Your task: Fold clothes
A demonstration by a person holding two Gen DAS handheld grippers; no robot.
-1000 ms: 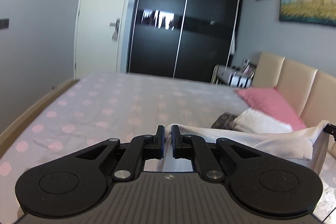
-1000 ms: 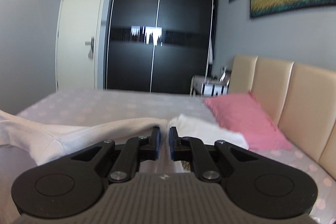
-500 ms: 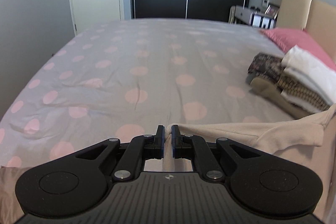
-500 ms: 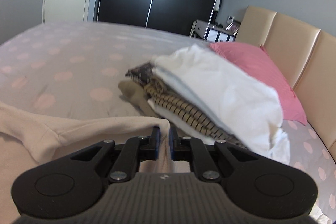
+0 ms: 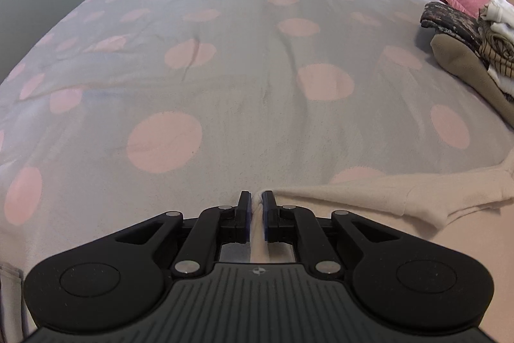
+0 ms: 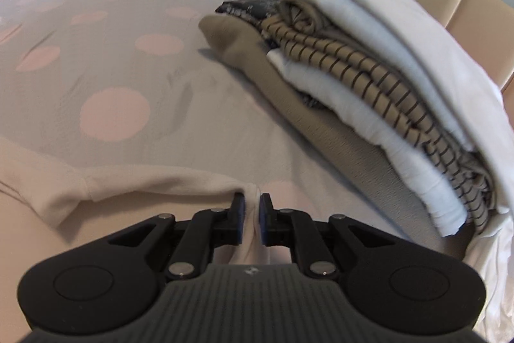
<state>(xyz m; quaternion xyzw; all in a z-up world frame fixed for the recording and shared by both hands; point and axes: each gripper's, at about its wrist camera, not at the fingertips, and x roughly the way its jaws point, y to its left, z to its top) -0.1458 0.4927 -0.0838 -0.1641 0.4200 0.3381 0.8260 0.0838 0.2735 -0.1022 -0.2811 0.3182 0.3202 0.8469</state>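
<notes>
Both grippers pinch one cream garment (image 5: 385, 195): the left gripper (image 5: 255, 203) and right gripper (image 6: 251, 203) each clamp an edge over the bed (image 5: 225, 53). Its lower part is hidden; the clothes pile (image 6: 369, 69) lies just beside.

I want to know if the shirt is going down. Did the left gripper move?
Yes. The left gripper, jaws shut on the cream shirt, has come down toward the dotted bedspread; the wardrobe has slid up almost out of view.
</notes>
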